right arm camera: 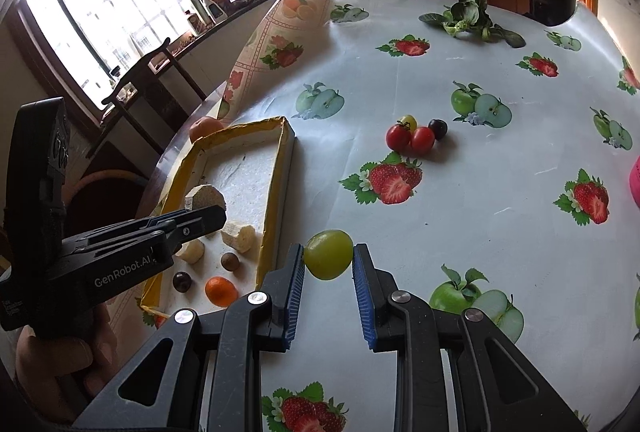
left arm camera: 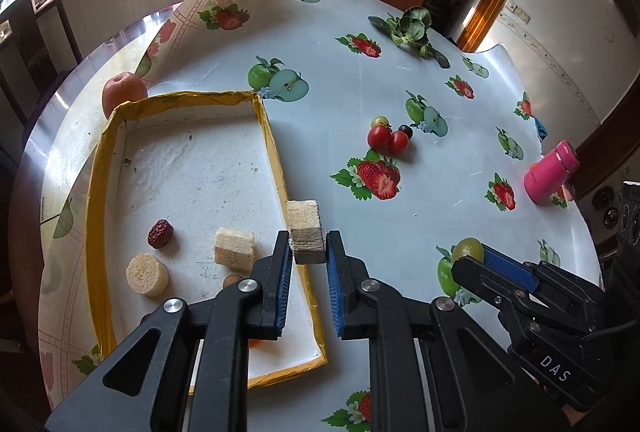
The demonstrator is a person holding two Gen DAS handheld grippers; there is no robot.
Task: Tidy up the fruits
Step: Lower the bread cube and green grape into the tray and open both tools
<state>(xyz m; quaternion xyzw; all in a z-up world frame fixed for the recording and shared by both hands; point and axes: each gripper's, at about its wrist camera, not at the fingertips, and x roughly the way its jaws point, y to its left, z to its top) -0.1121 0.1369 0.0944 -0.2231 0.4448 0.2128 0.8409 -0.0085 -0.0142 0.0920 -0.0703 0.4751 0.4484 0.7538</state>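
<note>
Surface: round table under a fruit-print cloth (left arm camera: 400,216); sunlit windows and a wooden door behind.
Landmark: shallow white tray with a yellow rim (left arm camera: 272,136), long axis running away from both cameras, near the table's left edge.
Left gripper (left arm camera: 308,246): reaches forward and slightly downward over the tray's right rim at its near end; jaws clamped on the block.
Pale block (left arm camera: 306,234): cut, fibrous-looking piece, held between the blue pads, upright, long axis roughly vertical; it sits directly above the tray's right rim.
Right gripper (right arm camera: 329,258): reaches forward over the cloth just right of the tray's near corner, fingers angled down toward the table; jaws narrowed onto the grape, both pads at its sides.
Green grape (right arm camera: 329,254): oval, long axis lying roughly across the gap from pad to pad; whether it rests on the cloth or is lifted cannot be told.
Tray contents: red date (left arm camera: 161,233), round pale slice (left arm camera: 147,274), pale chunk (left arm camera: 234,247), small orange fruit (right arm camera: 220,290), two brown round fruits (right arm camera: 231,261).
Right of tray, well apart: two red cherry tomatoes (left arm camera: 388,139) touching, with a yellow-green one (left arm camera: 379,121) and a dark one (left arm camera: 405,130) just behind them.
Behind tray's far left corner: apple (left arm camera: 122,92), touching the rim.
Far side of table: leafy greens (left arm camera: 408,30).
Right table edge: pink bottle (left arm camera: 551,170), lying tilted.
</note>
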